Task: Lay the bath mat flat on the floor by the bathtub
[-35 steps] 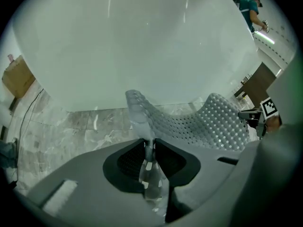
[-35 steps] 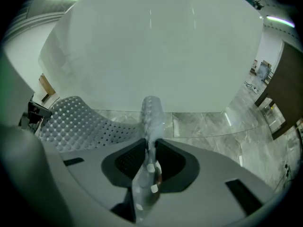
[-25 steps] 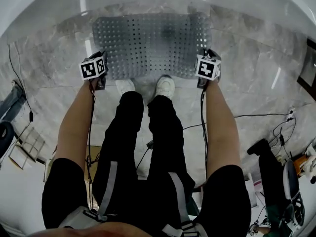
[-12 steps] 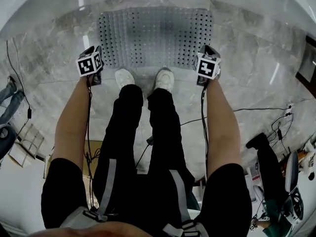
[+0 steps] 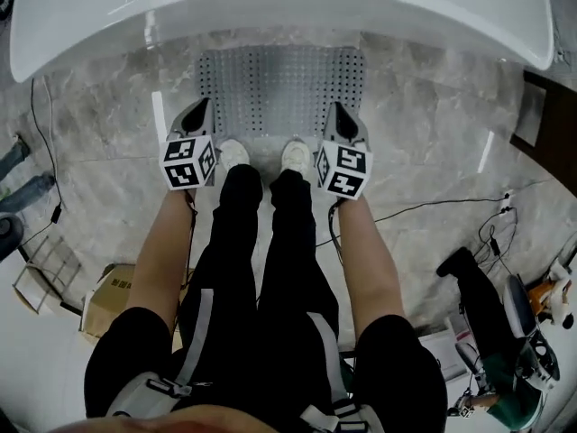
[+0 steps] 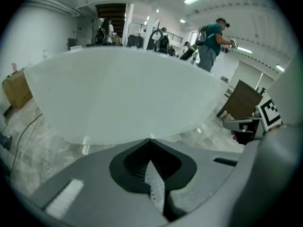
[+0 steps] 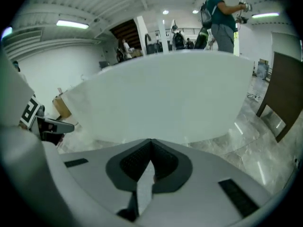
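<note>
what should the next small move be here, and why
Probably just step back and keep both grippers clear. The mat already lies flat on the floor beside the bathtub. The left gripper has just closed with nothing between its jaws. The right gripper is shut and empty too, so neither holds the mat.

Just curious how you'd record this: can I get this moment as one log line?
bath mat: flat on floor beside bathtub | left claw: just closed, empty | right claw: shut, empty
</note>
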`<move>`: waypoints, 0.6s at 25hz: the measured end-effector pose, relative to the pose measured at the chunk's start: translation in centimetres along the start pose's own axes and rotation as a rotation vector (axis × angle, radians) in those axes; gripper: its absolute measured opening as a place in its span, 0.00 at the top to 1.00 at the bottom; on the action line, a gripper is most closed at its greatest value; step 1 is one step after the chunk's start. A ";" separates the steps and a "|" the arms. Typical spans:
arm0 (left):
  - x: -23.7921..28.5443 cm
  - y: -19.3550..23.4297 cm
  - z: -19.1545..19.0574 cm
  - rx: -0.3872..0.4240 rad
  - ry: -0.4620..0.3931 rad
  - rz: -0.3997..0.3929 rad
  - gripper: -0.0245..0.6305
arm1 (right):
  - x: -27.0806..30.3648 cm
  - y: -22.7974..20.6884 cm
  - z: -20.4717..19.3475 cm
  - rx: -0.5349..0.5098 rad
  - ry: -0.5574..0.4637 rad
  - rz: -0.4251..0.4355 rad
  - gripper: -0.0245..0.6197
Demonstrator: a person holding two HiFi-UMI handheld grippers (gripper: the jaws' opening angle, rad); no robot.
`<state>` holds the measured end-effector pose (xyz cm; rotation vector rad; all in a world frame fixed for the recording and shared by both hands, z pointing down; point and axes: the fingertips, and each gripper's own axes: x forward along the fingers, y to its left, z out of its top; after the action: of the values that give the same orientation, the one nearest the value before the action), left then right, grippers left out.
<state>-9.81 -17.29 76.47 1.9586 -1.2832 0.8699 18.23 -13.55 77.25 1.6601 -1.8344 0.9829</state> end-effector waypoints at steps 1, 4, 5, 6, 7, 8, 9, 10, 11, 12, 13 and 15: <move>-1.8 -0.9 2.2 0.001 -0.036 -0.006 0.96 | -1.8 1.2 2.4 0.007 -0.046 0.018 0.95; -7.0 -2.3 8.9 0.020 -0.130 -0.020 0.96 | -6.9 4.5 9.3 0.013 -0.164 0.069 0.95; -9.0 -2.6 10.7 0.001 -0.151 -0.030 0.96 | -8.8 5.5 11.3 0.009 -0.194 0.078 0.95; -11.1 -3.0 12.4 -0.033 -0.169 -0.042 0.96 | -10.8 6.7 13.2 0.002 -0.219 0.087 0.95; -13.3 -3.4 14.0 -0.071 -0.188 -0.055 0.96 | -12.8 7.9 15.1 -0.009 -0.241 0.100 0.95; -15.6 -3.9 15.8 -0.102 -0.209 -0.065 0.96 | -14.7 9.2 17.0 -0.026 -0.264 0.114 0.95; -17.8 -4.4 17.8 -0.115 -0.235 -0.075 0.96 | -16.6 10.5 19.2 -0.045 -0.293 0.126 0.95; -20.0 -5.0 20.3 -0.115 -0.270 -0.085 0.96 | -18.5 11.7 21.7 -0.064 -0.330 0.135 0.95; -22.2 -5.7 22.9 -0.110 -0.311 -0.096 0.96 | -20.3 12.8 24.4 -0.083 -0.373 0.143 0.95; -24.2 -6.3 25.6 -0.104 -0.353 -0.109 0.96 | -22.0 13.8 27.2 -0.101 -0.418 0.150 0.95; -26.3 -6.7 28.1 -0.096 -0.390 -0.121 0.96 | -23.8 14.9 30.0 -0.116 -0.461 0.154 0.95; -30.4 -7.3 32.6 -0.075 -0.446 -0.134 0.96 | -27.4 16.8 35.2 -0.128 -0.536 0.157 0.95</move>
<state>-6.32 -25.07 32.16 2.2242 -1.3799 0.3210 10.07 -22.81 31.23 1.8427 -2.3423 0.4838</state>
